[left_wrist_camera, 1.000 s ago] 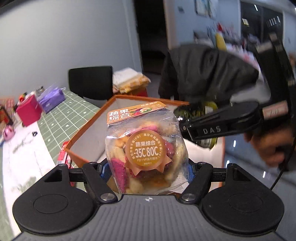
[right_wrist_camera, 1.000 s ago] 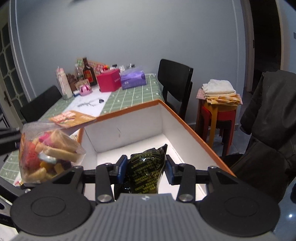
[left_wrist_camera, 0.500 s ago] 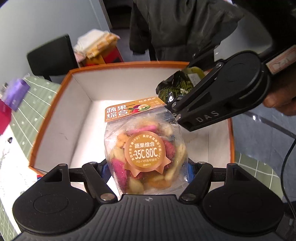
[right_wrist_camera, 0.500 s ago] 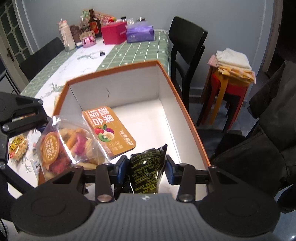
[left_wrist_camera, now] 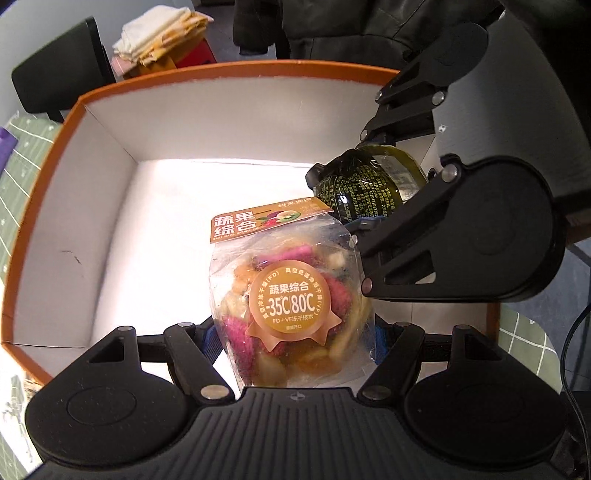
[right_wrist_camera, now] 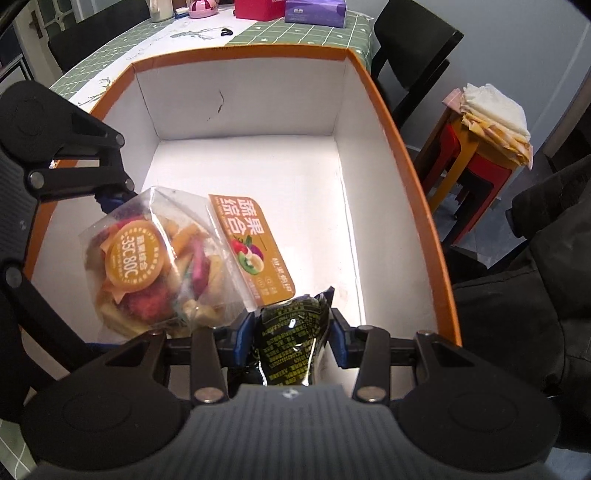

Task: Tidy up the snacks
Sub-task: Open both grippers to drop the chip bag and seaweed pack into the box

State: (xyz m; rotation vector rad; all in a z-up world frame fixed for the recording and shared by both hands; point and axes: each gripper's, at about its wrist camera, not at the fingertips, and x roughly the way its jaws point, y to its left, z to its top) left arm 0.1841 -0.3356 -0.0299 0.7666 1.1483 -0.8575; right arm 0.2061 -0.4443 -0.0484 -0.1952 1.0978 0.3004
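My left gripper is shut on a clear bag of dried fruit with an orange label, held inside the orange box with white walls. The bag also shows in the right wrist view, left of my right gripper. My right gripper is shut on a dark green snack packet, held over the box's near right side. The packet shows in the left wrist view, just behind the fruit bag. The box floor is bare.
The box stands on a table with a green checked cloth, with a red box and a purple pack at the far end. A black chair and a red stool with folded cloths stand to the right.
Both grippers have tilted down and moved lower into the box with their snacks, drawing closer together. The view has gone from the room to the box interior.
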